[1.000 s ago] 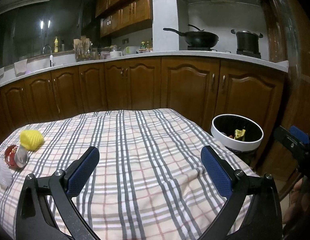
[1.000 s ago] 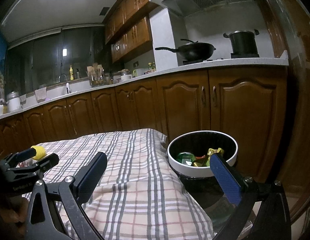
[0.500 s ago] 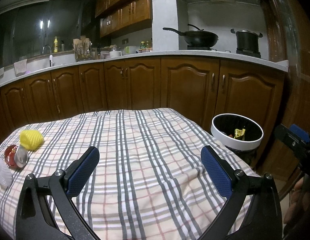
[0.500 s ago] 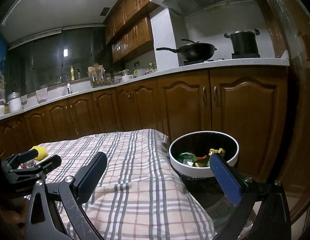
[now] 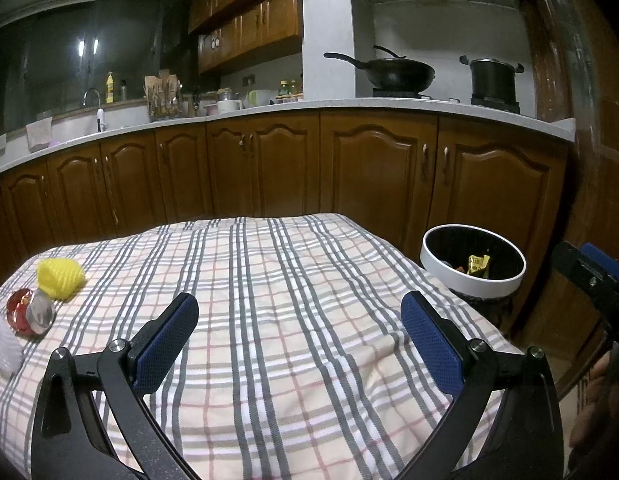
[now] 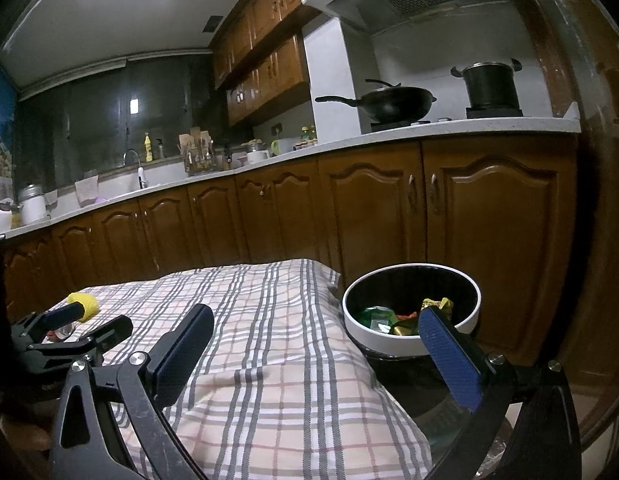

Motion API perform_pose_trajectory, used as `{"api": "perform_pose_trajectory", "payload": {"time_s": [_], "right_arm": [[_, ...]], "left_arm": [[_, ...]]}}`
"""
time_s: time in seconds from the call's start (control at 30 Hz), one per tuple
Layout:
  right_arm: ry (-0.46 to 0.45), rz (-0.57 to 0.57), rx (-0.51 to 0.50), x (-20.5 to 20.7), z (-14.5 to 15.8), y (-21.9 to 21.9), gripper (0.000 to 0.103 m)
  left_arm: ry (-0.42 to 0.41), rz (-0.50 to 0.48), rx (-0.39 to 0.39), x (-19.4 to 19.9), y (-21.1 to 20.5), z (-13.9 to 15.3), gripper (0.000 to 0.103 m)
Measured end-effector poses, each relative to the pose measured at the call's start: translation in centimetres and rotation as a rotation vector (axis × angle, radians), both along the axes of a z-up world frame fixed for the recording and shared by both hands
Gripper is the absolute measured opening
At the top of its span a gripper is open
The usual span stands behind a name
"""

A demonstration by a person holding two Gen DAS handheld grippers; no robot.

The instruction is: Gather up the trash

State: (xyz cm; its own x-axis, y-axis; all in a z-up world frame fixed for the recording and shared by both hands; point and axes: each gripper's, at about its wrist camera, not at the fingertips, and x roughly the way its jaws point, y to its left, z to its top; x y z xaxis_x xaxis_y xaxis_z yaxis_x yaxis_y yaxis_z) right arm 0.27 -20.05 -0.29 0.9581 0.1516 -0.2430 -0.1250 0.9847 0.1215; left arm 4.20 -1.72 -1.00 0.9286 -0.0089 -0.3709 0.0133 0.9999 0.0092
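From your left wrist camera, your left gripper (image 5: 299, 334) hangs over the plaid cloth (image 5: 269, 300) that covers the bench, its blue-padded fingers (image 5: 167, 346) spread wide with nothing between them. The trash left on the bench sits at the far left edge: a yellow crumpled piece (image 5: 59, 279), just beside it a red and silver wrapper (image 5: 29, 312), and a white foam net (image 5: 3, 346) nearest the frame's border. All three lie well apart from your fingers. Off the bench's right corner stands the white-rimmed trash bin (image 5: 473, 284), with a yellow wrapper (image 5: 478, 266) visible inside. At the far right edge you can see part of your right gripper (image 5: 589, 276), beyond the bench.

From your right wrist camera, your right gripper (image 6: 313, 344) is likewise released, fingers (image 6: 449, 356) wide and empty. One finger sits over the cloth (image 6: 269, 340), the other in front of the bin's (image 6: 389, 340) rim. Inside the bin lie green (image 6: 375, 316) and yellow wrappers (image 6: 435, 305). At the left, your left gripper (image 6: 89, 320) shows from the side, fingers parted, with the yellow piece (image 6: 85, 304) just behind it on the bench.
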Motion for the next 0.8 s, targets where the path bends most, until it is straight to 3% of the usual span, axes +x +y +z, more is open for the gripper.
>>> {"api": "perform_pose_trajectory", "payload": {"time_s": [0.8], "right_arm": [[-0.002,0.005,0.003,0.02,0.14,-0.01,0.103]], "left_arm": [[0.002,-0.003,0.001,0.11,0.01,0.03,0.103]]}}
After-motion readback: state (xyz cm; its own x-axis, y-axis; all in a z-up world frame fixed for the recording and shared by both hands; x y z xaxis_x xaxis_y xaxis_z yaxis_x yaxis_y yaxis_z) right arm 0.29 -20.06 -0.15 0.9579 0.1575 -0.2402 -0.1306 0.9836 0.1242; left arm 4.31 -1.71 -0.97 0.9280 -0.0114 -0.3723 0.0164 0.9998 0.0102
